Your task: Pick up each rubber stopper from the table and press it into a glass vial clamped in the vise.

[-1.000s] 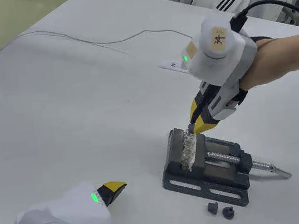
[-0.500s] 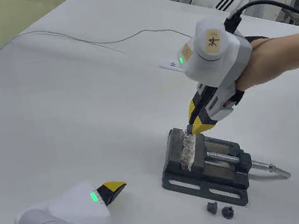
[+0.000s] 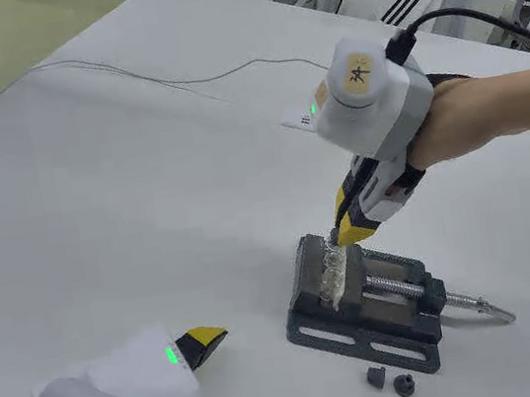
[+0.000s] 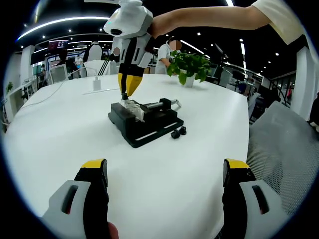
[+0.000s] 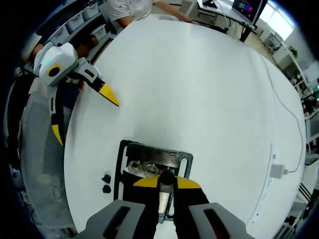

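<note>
Right gripper (image 3: 342,234) tips just above glass vials (image 3: 333,270) clamped in vise (image 3: 364,328). Two rubber stoppers (image 3: 376,376) on table (image 3: 142,177) beside it. Left gripper (image 3: 205,341) well apart.

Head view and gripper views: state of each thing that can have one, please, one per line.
Right gripper: shut on a black rubber stopper, over the vise.
Left gripper: open, empty, above the white table.
Black bench vise: closed on the vials.
Clear glass vials: clamped upright; two mouths look unstoppered.
Two loose black stoppers: lying on the table beside the vise.
</note>
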`<state>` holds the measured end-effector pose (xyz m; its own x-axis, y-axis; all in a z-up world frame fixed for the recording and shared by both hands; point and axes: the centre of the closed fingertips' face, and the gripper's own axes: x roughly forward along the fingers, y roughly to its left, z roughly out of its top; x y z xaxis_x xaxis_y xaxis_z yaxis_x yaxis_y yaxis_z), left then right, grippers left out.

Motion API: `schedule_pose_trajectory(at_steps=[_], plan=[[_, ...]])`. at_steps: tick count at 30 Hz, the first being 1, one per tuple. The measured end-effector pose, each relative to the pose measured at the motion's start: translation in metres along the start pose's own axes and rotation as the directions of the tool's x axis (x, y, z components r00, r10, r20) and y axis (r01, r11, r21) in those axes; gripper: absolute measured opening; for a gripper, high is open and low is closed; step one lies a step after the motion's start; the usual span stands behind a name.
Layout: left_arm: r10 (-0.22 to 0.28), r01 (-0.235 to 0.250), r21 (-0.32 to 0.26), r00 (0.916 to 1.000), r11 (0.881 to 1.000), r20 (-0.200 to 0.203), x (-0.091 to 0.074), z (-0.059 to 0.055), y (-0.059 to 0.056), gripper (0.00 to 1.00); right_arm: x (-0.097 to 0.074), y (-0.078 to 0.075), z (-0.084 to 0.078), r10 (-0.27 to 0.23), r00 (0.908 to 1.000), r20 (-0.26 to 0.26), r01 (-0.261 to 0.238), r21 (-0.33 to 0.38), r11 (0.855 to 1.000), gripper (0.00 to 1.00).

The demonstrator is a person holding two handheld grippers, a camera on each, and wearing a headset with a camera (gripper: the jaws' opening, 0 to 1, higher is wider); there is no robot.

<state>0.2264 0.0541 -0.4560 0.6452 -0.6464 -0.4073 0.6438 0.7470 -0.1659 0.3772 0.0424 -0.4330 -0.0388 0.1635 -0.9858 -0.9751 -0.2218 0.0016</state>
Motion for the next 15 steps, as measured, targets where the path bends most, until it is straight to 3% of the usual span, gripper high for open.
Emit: schedule_pose_trajectory(at_steps=[6,15], plan=[[-0.009,0.009,0.003,1.0,1.0,0.0,0.0017,0.0005,-0.0024,0.96,0.0005,0.0002,0.0012,-0.004,1.0,-0.001,0.004,0.044,0.999,0.05],[-0.008,0.008,0.003,1.0,1.0,0.0,0.0012,0.0007,-0.002,0.96,0.0002,-0.0006,0.0021,-0.009,1.0,0.001,0.009,-0.043,0.999,0.07]])
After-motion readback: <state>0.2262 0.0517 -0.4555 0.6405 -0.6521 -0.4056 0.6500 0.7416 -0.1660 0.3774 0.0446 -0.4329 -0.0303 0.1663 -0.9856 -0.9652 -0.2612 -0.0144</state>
